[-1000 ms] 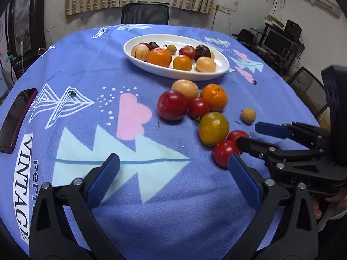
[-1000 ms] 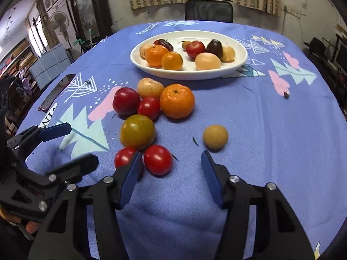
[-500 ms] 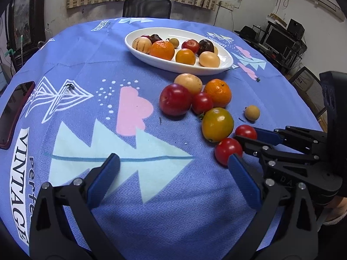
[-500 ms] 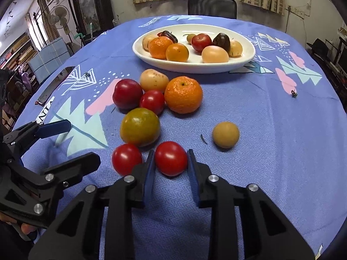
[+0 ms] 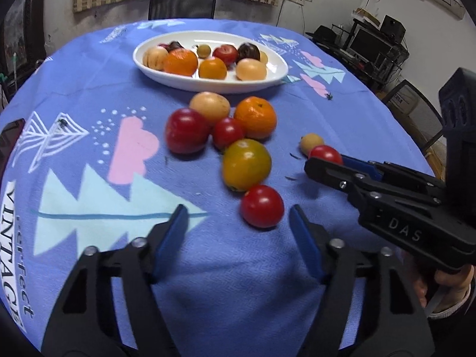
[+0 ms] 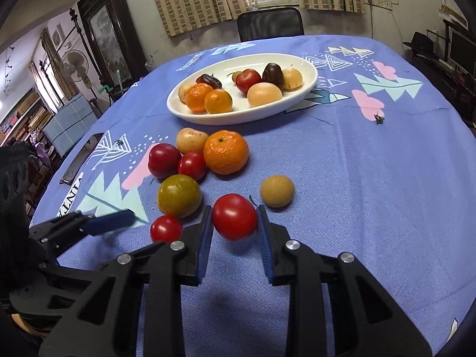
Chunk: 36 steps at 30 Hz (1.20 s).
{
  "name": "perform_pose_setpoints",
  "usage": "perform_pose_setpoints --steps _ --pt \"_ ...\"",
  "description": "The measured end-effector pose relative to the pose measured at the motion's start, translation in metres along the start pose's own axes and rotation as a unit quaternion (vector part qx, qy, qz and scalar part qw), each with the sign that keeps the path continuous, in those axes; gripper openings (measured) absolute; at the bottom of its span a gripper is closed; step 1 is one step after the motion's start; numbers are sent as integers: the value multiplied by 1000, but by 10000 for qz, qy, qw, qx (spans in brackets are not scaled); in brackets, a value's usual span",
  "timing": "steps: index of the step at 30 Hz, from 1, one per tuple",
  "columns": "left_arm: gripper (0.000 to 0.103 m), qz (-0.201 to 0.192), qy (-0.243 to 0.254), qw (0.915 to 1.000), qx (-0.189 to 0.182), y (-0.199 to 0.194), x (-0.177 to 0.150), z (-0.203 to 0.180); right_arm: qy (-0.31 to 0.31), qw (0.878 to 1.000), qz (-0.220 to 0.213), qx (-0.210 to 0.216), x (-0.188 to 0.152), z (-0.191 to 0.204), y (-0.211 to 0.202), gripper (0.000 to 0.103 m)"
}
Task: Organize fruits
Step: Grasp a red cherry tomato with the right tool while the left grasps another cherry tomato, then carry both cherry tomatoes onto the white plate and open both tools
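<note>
My right gripper is shut on a red tomato and holds it just above the blue cloth; the same tomato shows at its tips in the left wrist view. My left gripper stands open, its blue pads either side of a second red tomato that lies on the cloth, not touching it. Behind lies a green-yellow tomato, then a cluster of a red plum, a small red tomato, an orange and a tan fruit. A white oval plate holds several fruits.
A small brown round fruit lies alone just right of the held tomato. A dark phone lies at the table's left edge. A black chair stands behind the table, and a desk with monitors stands to the right.
My right gripper closed on the red tomato and lifted it off the cloth. My left gripper moved right and forward until its open pads flank the other red tomato.
</note>
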State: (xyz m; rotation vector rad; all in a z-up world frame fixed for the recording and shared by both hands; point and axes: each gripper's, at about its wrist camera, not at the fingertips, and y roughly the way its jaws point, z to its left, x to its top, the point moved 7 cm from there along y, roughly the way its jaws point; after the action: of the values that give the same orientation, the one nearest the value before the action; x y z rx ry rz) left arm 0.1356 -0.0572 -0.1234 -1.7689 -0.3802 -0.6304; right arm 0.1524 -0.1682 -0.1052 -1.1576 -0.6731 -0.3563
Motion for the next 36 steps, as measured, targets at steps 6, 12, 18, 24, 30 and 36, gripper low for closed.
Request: perform_pose_setpoints --steps 6,12,18,24,30,36 --pt "56 54 -39 10000 -24 7 3 -9 106 9998 -107 164 0 -5 -6 30" --pt "56 104 -37 9999 -70 14 6 -18 167 9993 -156 282 0 -6 -8 30" --pt "55 73 119 9999 91 18 8 -23 253 9989 -130 360 0 -8 -7 30" --pt "33 64 141 9998 83 18 8 -20 288 9990 -96 342 -1 -10 -6 30" --pt "33 66 138 9999 -25 13 6 -19 255 9994 -41 240 -2 -10 -4 29" --pt "33 -56 44 9999 -120 -5 13 -8 -60 9999 -46 -79 1 -4 -4 30"
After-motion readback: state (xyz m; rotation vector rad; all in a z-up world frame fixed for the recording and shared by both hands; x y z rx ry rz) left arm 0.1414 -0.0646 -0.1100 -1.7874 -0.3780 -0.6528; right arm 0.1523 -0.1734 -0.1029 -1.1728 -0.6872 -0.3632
